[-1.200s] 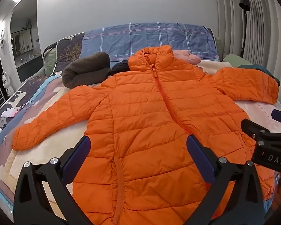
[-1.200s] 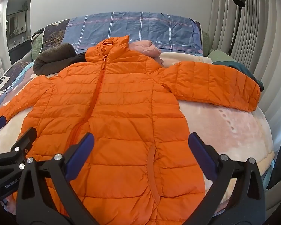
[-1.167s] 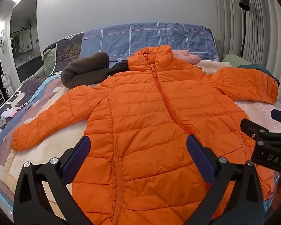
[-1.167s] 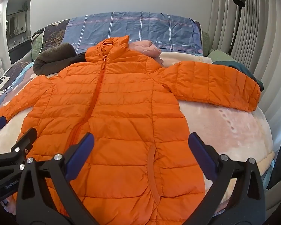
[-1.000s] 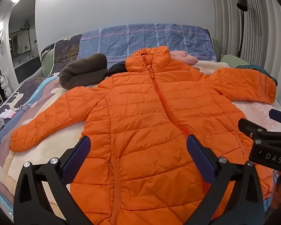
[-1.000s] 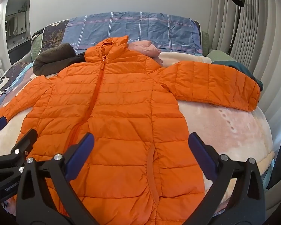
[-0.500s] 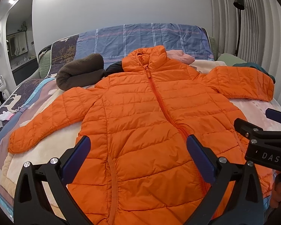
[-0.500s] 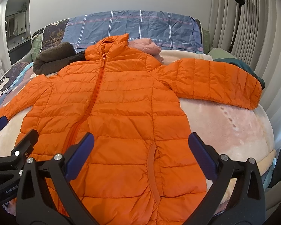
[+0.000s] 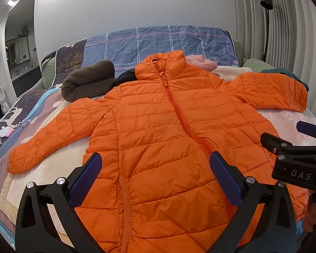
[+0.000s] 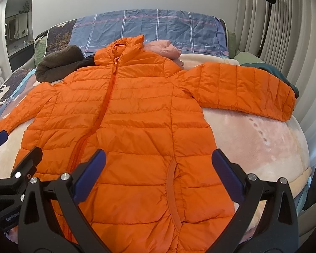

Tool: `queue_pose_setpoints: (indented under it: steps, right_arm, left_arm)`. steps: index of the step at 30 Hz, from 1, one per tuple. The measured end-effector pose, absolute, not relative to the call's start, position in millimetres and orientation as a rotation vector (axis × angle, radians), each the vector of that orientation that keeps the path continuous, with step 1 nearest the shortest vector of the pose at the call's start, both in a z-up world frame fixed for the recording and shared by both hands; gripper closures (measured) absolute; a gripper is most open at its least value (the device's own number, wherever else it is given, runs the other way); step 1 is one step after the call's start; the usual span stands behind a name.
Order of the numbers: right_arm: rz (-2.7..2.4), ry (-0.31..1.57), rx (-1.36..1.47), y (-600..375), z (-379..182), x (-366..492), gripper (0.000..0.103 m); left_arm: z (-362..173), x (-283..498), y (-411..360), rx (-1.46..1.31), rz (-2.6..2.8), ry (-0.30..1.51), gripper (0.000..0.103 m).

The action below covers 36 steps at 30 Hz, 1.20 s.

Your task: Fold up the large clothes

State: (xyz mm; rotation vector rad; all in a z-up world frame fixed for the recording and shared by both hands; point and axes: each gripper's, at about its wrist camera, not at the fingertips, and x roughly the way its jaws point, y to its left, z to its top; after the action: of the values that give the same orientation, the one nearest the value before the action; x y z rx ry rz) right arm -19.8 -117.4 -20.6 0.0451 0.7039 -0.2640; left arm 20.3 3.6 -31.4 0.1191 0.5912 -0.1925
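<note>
An orange quilted puffer jacket (image 9: pixel 158 130) lies flat, zipped, front up on the bed, both sleeves spread out; it also shows in the right wrist view (image 10: pixel 137 116). My left gripper (image 9: pixel 155 168) is open and empty, held above the jacket's lower left half. My right gripper (image 10: pixel 158 164) is open and empty above the lower right half. The right gripper also shows in the left wrist view (image 9: pixel 292 139) at the right edge, and the left gripper shows in the right wrist view (image 10: pixel 12 154) at the left edge.
A cream blanket (image 10: pixel 252 139) covers the bed. A brown fleece roll (image 9: pixel 88 82), a pink garment (image 10: pixel 166 49) and a teal garment (image 10: pixel 282 73) lie near the blue plaid pillows (image 9: pixel 162 42). A floor lamp (image 9: pixel 266 21) and curtains stand on the right.
Both grippers have drifted slightly over the jacket, the left view shifting a little to the right. The jacket has not moved and both grippers stay open.
</note>
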Motion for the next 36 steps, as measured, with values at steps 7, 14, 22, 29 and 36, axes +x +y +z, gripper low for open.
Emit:
queue_pose_setpoints:
  steps: [7,14,22,29,36]
  right_arm:
    - [-0.249,0.678,0.086,-118.2,-20.0,-19.2,0.002]
    - [-0.244,0.678,0.082,-119.1,-20.2,-17.8,0.002]
    - [-0.221,0.723,0.059,-117.3,-24.8,-14.1,0.002]
    - [-0.224,0.713,0.071,-118.9,-25.0,-14.7,0.002]
    - [-0.226,0.712,0.083,-121.7,-24.5,-13.6,0.002]
  left_arm:
    - [-31.2,20.7,3.4,0.124,-0.189,0.583,0.001]
    - [-31.6,21.7,3.6,0.123,-0.19,0.586,0.001]
    - [-32.5,21.7,3.6,0.121,-0.192,0.584,0.001]
    - [-33.5,23.5,4.2,0.117,-0.192,0.588,0.001]
    - [-33.7,24.5,4.4,0.116,-0.193,0.591,0.001]
